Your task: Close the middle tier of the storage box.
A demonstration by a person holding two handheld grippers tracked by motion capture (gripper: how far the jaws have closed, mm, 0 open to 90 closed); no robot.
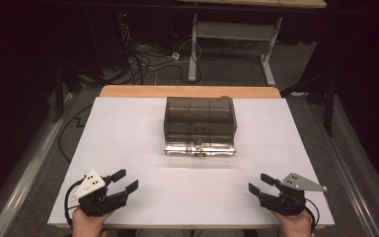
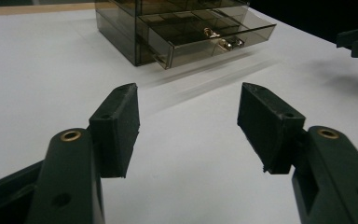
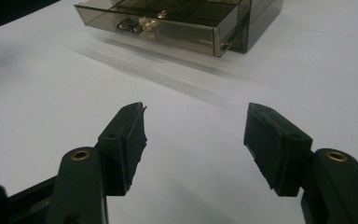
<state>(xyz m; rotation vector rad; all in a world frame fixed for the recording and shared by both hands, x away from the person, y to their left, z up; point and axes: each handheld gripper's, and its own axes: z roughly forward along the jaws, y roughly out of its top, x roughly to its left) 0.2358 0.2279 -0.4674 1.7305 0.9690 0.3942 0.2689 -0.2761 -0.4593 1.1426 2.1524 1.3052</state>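
Item one: a smoke-grey transparent plastic drawer cabinet [image 1: 200, 118] stands on the white-topped table [image 1: 128, 128], centred toward its far edge. Its bottom drawer [image 1: 200, 147] is pulled out toward you; small gold and silvery metal pieces [image 2: 223, 41], perhaps jewellery, lie inside, too blurred to identify.

Item two: your left gripper [image 1: 123, 181], black with two jaws, rests near the table's near-left corner, jaws apart, nothing between them.

Item three: your right gripper [image 1: 259, 183] rests near the near-right corner, jaws likewise spread and empty. Both are well apart from the cabinet.
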